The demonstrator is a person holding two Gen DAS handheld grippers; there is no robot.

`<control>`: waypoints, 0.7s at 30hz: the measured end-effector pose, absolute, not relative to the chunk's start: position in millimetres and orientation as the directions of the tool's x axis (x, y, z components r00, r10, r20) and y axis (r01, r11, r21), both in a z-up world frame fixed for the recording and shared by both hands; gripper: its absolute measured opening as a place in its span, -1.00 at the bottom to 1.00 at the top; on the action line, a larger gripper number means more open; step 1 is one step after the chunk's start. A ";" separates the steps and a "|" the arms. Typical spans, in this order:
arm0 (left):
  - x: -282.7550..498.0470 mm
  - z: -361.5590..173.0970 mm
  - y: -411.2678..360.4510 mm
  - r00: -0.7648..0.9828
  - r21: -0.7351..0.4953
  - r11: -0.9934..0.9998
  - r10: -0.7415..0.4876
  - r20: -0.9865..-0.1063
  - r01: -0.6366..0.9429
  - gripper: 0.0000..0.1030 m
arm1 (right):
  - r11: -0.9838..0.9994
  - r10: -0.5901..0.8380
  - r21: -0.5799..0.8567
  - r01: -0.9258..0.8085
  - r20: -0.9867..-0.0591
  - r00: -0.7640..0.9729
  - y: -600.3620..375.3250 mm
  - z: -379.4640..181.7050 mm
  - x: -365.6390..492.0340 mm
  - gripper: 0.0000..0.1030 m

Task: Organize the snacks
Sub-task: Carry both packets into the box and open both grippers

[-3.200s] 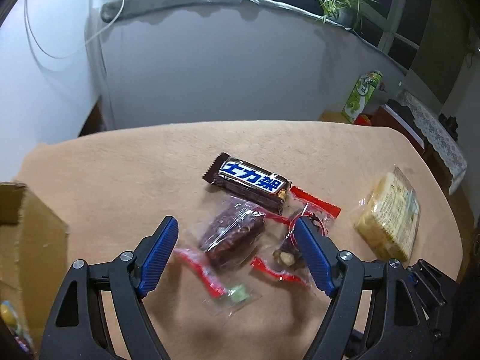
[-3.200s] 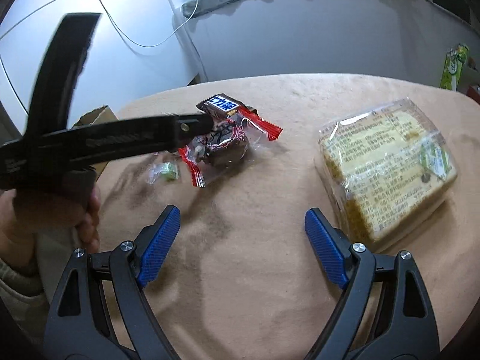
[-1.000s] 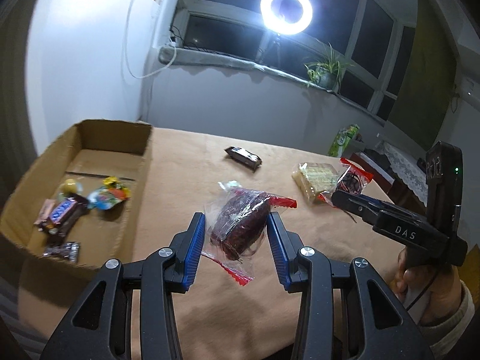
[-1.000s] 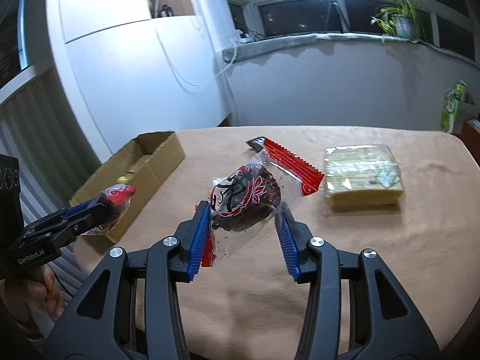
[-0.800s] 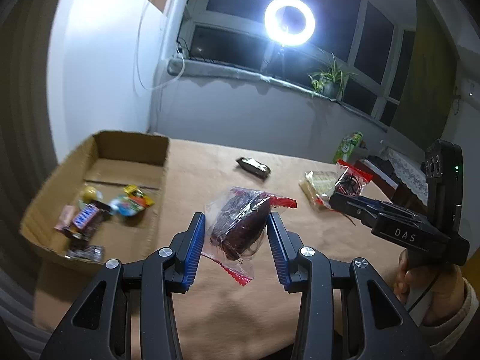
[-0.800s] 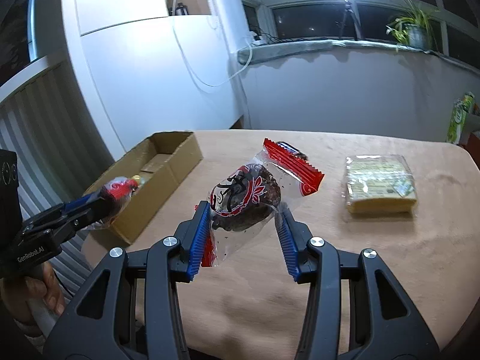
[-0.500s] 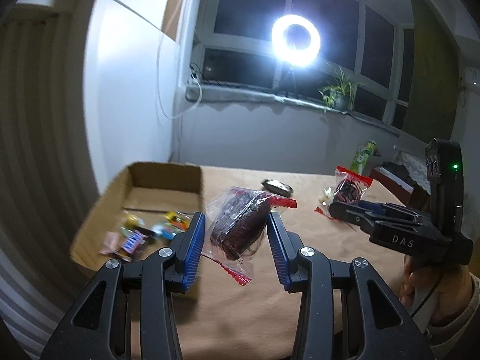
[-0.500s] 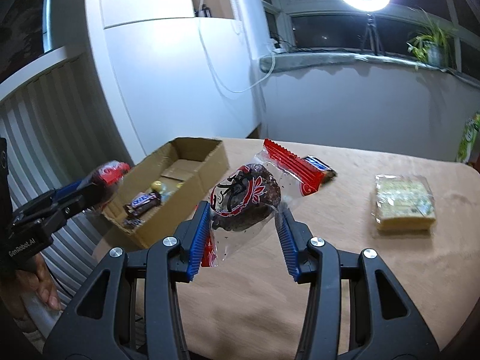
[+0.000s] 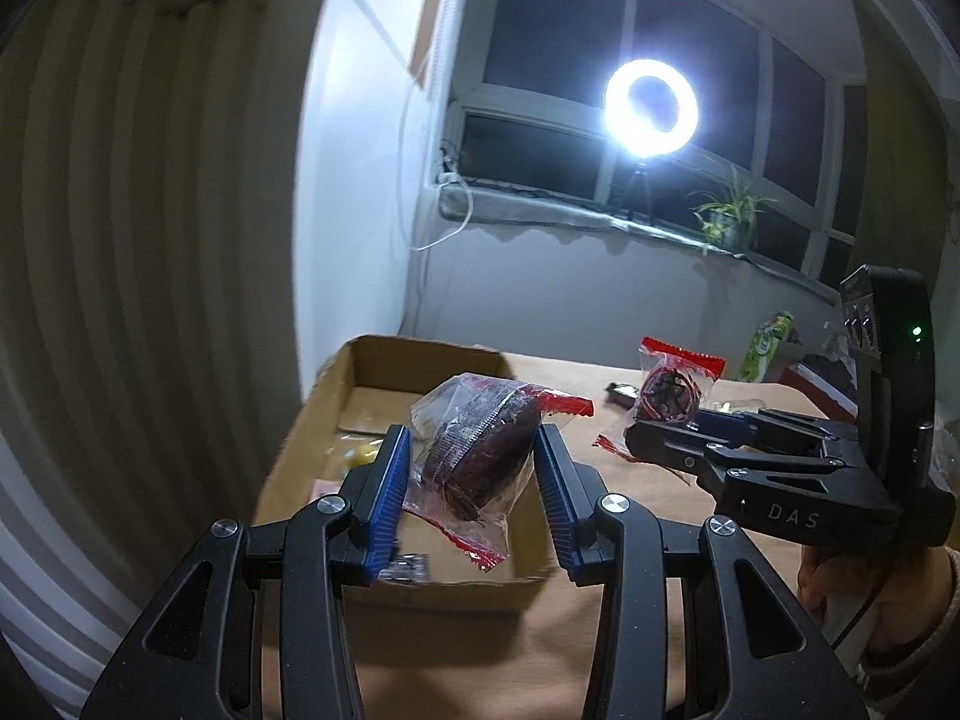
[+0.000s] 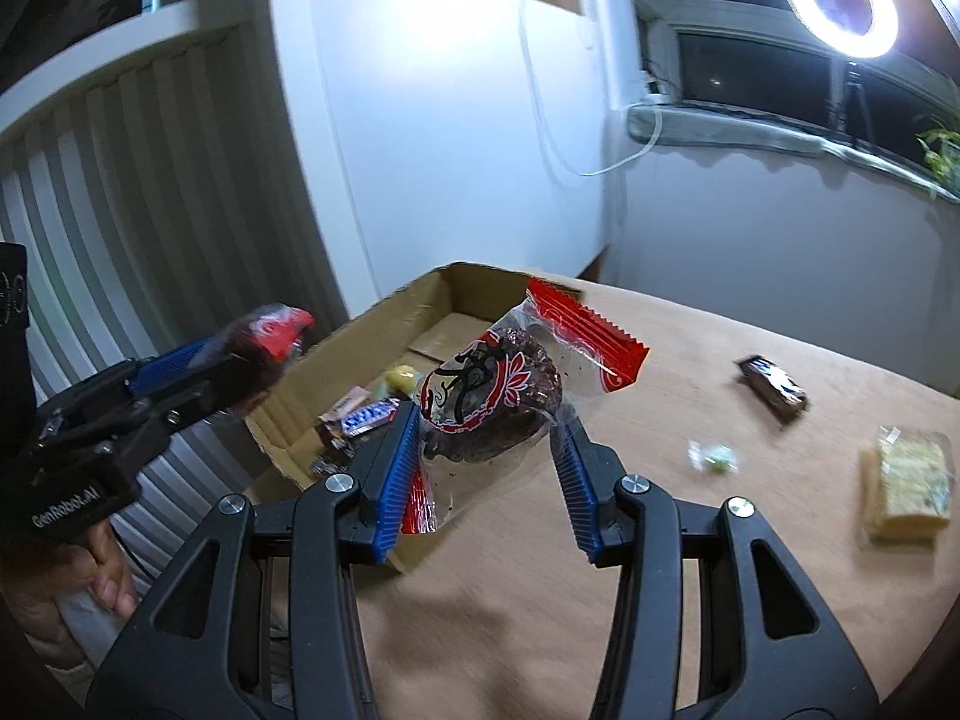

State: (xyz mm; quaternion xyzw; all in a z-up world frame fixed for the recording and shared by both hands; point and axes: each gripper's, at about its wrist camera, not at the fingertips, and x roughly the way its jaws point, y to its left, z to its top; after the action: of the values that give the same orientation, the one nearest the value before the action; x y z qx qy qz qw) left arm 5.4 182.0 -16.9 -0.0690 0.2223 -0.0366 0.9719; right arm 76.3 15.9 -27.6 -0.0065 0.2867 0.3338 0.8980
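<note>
My left gripper (image 9: 474,480) is shut on a clear-and-red packet with a dark cake (image 9: 480,450) and holds it in the air in front of the open cardboard box (image 9: 420,360). My right gripper (image 10: 486,462) is shut on a second dark cake packet with a red seal (image 10: 498,396), held over the box's near right corner (image 10: 384,312). Each gripper shows in the other's view, the right one (image 9: 666,414) to my right and the left one (image 10: 240,348) to my left. Inside the box lie a Snickers bar (image 10: 366,417) and a yellow sweet (image 10: 401,377).
On the tan tablecloth (image 10: 690,420) lie a dark chocolate bar (image 10: 771,390), a small green sweet (image 10: 714,456) and a wrapped yellow cake block (image 10: 906,486). A green carton (image 9: 765,345) stands at the far edge. A white wall, a radiator and a ring light (image 9: 651,107) surround the table.
Both grippers have swung left towards the cardboard box, each still holding its packet. The box now fills more of both views.
</note>
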 end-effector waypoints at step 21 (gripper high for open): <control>67.5 -62.2 205.7 0.827 -0.181 0.983 -0.085 -0.556 -0.021 0.00 | 0.722 0.659 0.187 -0.666 -0.476 0.582 87.5 -21.5 164.5 0.48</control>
State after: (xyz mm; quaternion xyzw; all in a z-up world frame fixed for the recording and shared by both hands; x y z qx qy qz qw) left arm 67.5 205.7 -62.2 -0.0901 0.2937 -0.0169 0.9515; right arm 164.5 87.5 -21.5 -0.0060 0.2650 0.3725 0.8894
